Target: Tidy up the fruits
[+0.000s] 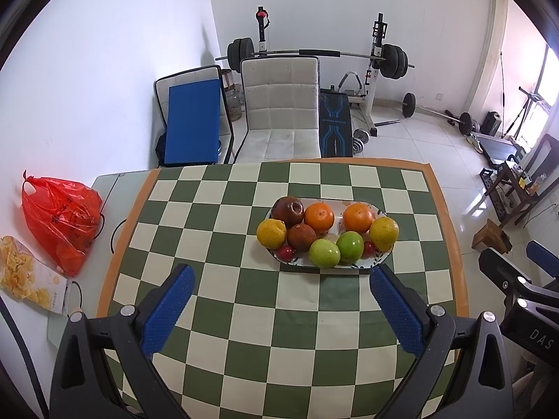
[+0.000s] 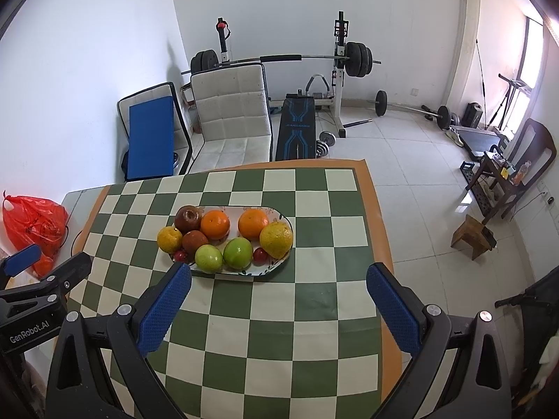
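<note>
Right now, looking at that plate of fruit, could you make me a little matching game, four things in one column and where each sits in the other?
Things:
1. dark red apple
2. green apples
3. red plastic bag
4. white chair

Places:
A. off the checkered mat, on the left
B. behind the table
C. near edge of the plate
D. far left end of the plate

Pairs: 1-D, 2-C, 3-A, 4-B

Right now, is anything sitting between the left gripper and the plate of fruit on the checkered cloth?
Nothing visible. The left gripper is open, and only bare checkered tablecloth lies between it and the plate. The nearest fruit is a green apple at the plate's front edge. The red plastic bag sits off to the left, clear of the path.
</note>
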Motion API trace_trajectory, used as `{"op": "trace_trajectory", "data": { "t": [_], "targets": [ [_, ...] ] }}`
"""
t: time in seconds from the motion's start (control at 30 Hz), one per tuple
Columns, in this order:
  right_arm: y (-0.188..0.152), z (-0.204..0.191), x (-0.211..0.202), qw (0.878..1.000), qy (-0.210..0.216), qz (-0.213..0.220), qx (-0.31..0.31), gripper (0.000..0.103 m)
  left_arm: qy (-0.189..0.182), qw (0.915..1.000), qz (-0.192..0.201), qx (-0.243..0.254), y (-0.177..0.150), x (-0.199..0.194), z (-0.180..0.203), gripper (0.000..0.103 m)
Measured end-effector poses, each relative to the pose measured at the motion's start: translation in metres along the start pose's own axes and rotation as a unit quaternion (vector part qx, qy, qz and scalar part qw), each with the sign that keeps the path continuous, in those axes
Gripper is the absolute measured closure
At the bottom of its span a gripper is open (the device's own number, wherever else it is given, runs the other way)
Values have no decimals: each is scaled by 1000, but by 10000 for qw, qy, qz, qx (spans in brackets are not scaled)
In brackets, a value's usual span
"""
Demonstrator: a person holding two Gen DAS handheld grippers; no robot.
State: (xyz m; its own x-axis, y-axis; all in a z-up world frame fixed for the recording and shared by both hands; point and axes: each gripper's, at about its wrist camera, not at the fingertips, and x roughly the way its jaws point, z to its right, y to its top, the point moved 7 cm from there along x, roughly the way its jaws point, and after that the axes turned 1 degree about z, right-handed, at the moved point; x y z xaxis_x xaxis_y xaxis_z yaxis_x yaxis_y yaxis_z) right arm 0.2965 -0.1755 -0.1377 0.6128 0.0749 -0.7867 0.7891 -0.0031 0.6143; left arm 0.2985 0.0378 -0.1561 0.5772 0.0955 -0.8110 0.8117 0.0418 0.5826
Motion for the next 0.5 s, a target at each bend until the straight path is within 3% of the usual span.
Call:
{"op": "trace_trajectory", "data": {
  "t": [0.5],
  "targets": [
    [0,0,0,10000,-3,-6,-3,1,-26,10000,0,14,1,0,0,0]
  ]
}}
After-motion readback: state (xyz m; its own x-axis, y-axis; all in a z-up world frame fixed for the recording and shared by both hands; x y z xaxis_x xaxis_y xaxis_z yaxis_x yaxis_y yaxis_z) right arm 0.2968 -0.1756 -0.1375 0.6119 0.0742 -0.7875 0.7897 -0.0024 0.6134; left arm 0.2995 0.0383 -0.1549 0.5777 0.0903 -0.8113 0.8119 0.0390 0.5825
